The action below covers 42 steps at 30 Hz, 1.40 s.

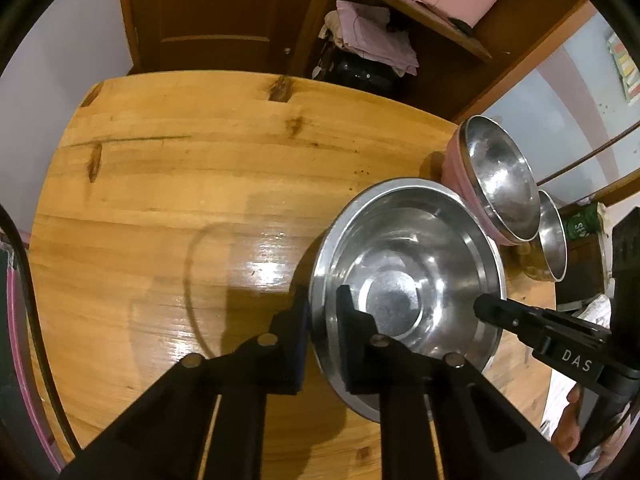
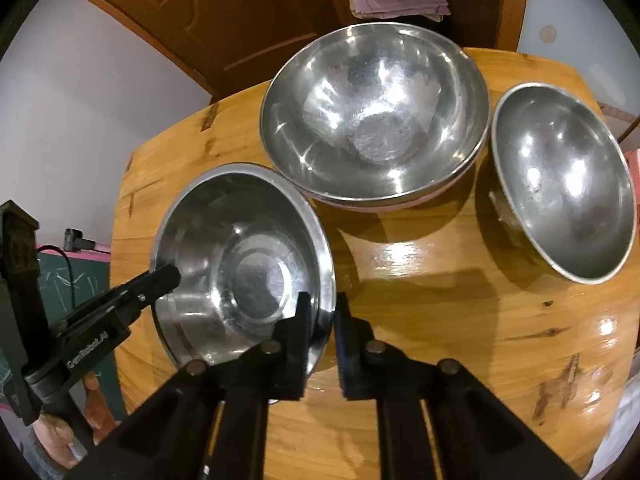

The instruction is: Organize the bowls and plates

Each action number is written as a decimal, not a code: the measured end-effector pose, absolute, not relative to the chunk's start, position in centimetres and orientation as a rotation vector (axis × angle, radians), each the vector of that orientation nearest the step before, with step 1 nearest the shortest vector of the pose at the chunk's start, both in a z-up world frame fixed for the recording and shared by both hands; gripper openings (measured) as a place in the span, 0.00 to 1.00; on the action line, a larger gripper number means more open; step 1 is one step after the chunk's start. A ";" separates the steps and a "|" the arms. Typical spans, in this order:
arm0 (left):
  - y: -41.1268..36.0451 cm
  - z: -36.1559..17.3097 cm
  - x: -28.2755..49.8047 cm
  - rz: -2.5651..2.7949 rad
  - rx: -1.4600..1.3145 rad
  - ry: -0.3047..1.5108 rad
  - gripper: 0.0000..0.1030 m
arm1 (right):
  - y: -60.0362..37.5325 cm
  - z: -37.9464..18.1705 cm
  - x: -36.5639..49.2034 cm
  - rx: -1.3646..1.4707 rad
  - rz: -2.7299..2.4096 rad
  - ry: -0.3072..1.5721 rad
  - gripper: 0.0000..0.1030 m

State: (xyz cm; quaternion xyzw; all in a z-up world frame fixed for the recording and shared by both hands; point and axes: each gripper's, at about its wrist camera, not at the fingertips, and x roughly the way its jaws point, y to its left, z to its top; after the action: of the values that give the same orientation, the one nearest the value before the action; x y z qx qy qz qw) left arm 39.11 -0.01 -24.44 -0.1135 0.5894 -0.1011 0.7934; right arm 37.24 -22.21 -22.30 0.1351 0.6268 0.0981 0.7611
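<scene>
**Both tools clamp one steel bowl**

Left wrist view: the left tool (image 1: 324,312) sits at lower centre, its jaws closed on the near rim of the flat-rimmed bowl (image 1: 404,276), one finger outside the wall, the other inside. The bowl rests on the wooden surface (image 1: 180,184) at centre right. The right tool (image 1: 486,307) reaches in from the lower right, its tip at the bowl's opposite rim. Behind, at the right edge, a pink-sided bowl (image 1: 500,176) stands just beside it, and a small bowl (image 1: 554,236) lies farther right. Folded cloth (image 1: 372,36) lies on a shelf at the top.

Right wrist view: the right tool (image 2: 322,316) at lower centre is closed on the flat-rimmed bowl's (image 2: 240,264) right rim, with the rim between its fingers. The left tool (image 2: 168,276) comes in from the lower left and meets the far rim; a hand (image 2: 64,436) holds its handle. The pink-sided bowl (image 2: 372,116) fills the upper centre, touching or nearly touching the held bowl. The small bowl (image 2: 560,184) stands apart at right.
</scene>
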 end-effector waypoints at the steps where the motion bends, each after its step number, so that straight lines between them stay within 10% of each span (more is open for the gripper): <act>1: 0.1 -24.6 39.1 -0.220 -0.251 1.271 0.07 | -22.2 -22.3 37.2 0.293 0.212 1.363 0.10; 27: -0.8 -11.6 25.9 -0.339 -0.224 1.164 0.06 | -24.2 -10.3 24.6 0.270 0.215 1.199 0.09; 42: -2.2 -12.8 13.5 -0.404 -0.264 1.186 0.06 | -25.9 -8.9 12.5 0.227 0.209 1.169 0.09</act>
State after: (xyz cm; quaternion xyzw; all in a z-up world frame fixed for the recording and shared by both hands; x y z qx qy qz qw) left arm 13.54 -2.21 -12.81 -0.1231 0.5531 -0.1883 0.8021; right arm 12.46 -25.93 -8.90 0.1067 0.5494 0.0982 0.8229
